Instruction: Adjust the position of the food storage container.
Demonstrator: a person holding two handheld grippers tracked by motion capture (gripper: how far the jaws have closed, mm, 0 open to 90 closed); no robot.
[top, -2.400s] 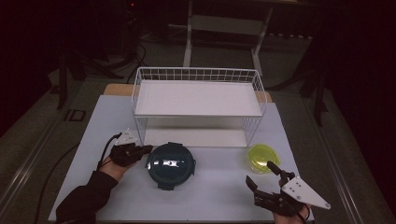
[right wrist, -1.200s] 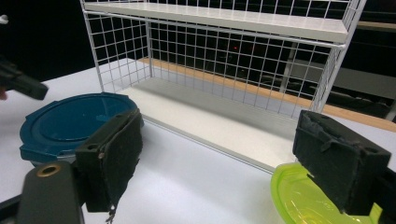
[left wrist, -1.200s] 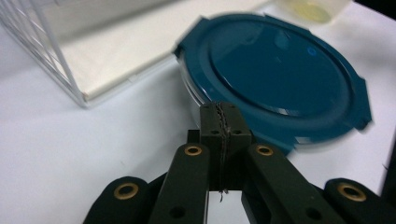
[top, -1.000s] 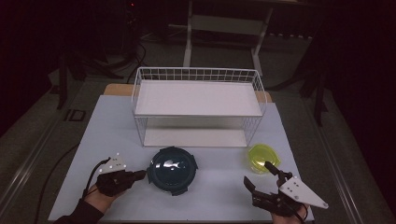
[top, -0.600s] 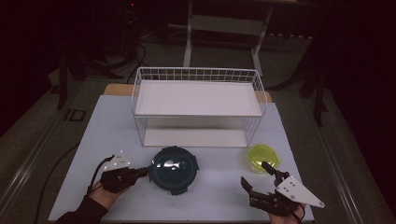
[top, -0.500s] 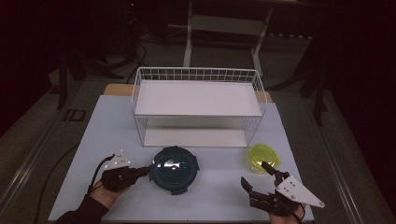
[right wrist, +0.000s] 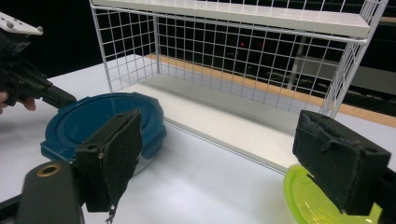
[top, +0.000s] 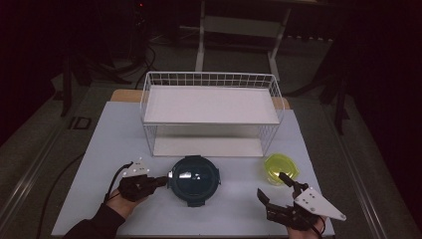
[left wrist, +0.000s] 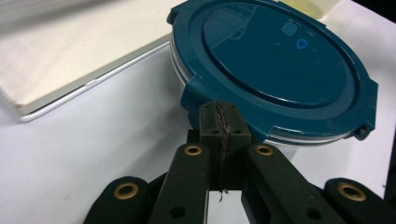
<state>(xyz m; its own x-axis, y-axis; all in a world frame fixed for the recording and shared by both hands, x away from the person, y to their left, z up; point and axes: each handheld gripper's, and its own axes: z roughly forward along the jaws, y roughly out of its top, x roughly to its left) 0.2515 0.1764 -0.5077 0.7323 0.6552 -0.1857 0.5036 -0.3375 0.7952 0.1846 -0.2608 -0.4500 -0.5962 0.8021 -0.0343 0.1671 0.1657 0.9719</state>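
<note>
A round dark-blue lidded container (top: 194, 178) (left wrist: 280, 65) (right wrist: 98, 121) stands at the table's front centre. My left gripper (top: 164, 180) (left wrist: 219, 123) is shut with nothing between its pads. Its tips press against the container's left rim, just under a lid tab. A small yellow-green container (top: 281, 168) (right wrist: 322, 200) sits to the right. My right gripper (top: 271, 184) (right wrist: 226, 158) hovers open near the front right, with its far jaw close to the yellow-green container and nothing between the pads.
A white wire rack (top: 211, 107) (right wrist: 243, 60) with an upper shelf and a lower board stands behind both containers. The white table (top: 114, 139) has bare room at the left and along the front edge. Dark floor surrounds it.
My left gripper dropped toward the front edge, then slid right until its shut tips met the blue container, which seems nudged slightly right. The right gripper stayed put.
</note>
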